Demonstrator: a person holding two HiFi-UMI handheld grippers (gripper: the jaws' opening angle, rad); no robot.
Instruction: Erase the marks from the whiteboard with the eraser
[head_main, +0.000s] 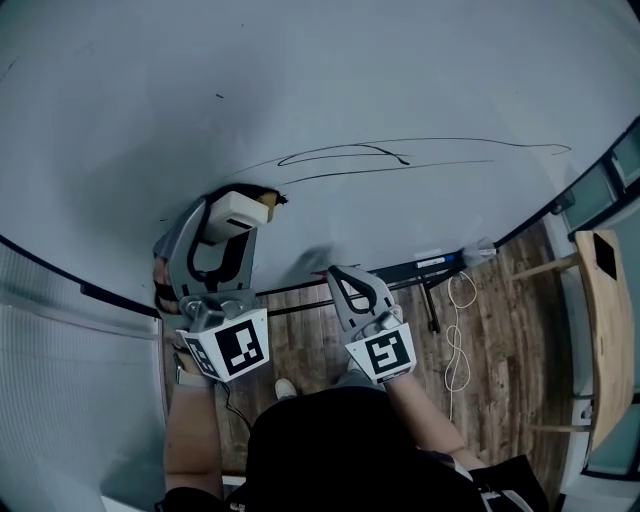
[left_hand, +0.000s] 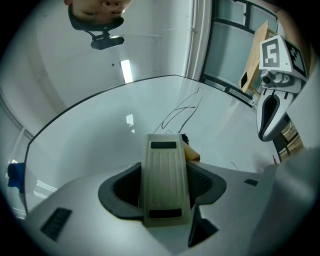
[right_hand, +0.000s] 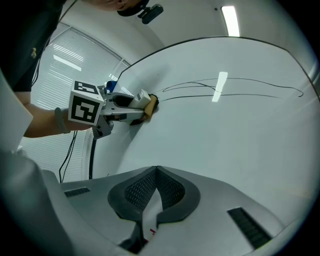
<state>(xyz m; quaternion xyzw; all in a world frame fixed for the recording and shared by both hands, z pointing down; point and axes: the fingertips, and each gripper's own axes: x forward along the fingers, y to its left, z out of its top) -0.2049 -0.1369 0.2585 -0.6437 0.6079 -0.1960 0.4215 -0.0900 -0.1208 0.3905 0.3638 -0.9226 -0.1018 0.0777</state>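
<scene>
The whiteboard (head_main: 400, 80) carries long thin black marks (head_main: 345, 154), also visible in the left gripper view as marks (left_hand: 181, 111) and in the right gripper view as marks (right_hand: 225, 87). My left gripper (head_main: 234, 224) is shut on a white eraser (head_main: 236, 207), whose tan felt side presses on the board at the left end of the marks. In its own view the eraser (left_hand: 165, 175) fills the space between the jaws. My right gripper (head_main: 340, 274) is shut and holds nothing, close in front of the board's lower part; its jaws (right_hand: 157, 171) meet.
A marker tray with a pen (head_main: 438, 262) runs under the board's lower edge. A white cable (head_main: 458, 345) lies on the wooden floor. A wooden table (head_main: 603, 330) stands at the right. Window blinds (head_main: 60, 380) are at the left.
</scene>
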